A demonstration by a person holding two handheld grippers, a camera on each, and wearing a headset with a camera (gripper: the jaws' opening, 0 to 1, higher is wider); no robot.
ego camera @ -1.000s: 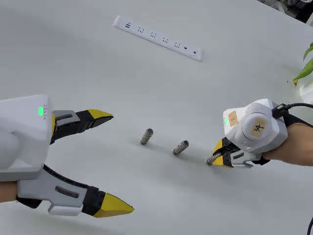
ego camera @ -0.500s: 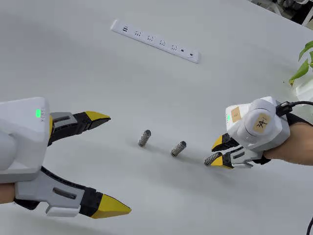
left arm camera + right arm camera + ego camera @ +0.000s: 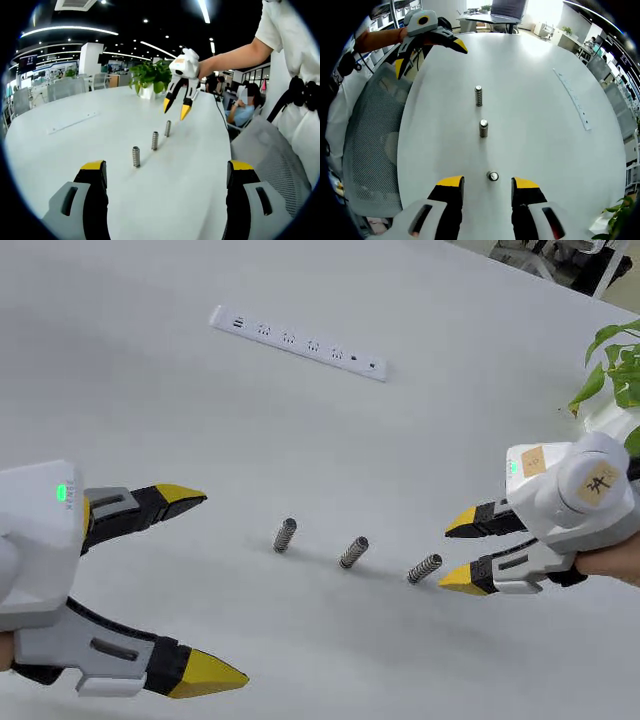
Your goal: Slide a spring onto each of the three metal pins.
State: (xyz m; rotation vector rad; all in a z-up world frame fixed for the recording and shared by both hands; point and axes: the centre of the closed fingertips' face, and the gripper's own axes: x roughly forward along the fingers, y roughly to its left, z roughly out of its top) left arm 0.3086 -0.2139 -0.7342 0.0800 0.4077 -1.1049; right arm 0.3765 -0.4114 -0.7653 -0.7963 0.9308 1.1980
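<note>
Grey coiled metal springs (image 3: 353, 552) seemed light, springy, best pinched mid-coil; yellow-tipped left gripper (image 3: 212, 586) and right gripper (image 3: 456, 553) both gaped empty.

Three springs (image 3: 353, 552) stand in a row on the table (image 3: 300, 440) — left gripper (image 3: 220, 588) well to their left, right gripper (image 3: 447, 557) just beside the rightmost spring (image 3: 424, 568). Behind them lies a power strip (image 3: 298, 342) — a plant (image 3: 610, 370) at far right.

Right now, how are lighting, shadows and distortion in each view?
Head view: soft even light, sharp, faint shadows beside the springs. Left gripper view: fisheye curves the table; ceiling lights glare against a dark ceiling. Right gripper view: same bending; the table's far end washes out.
</note>
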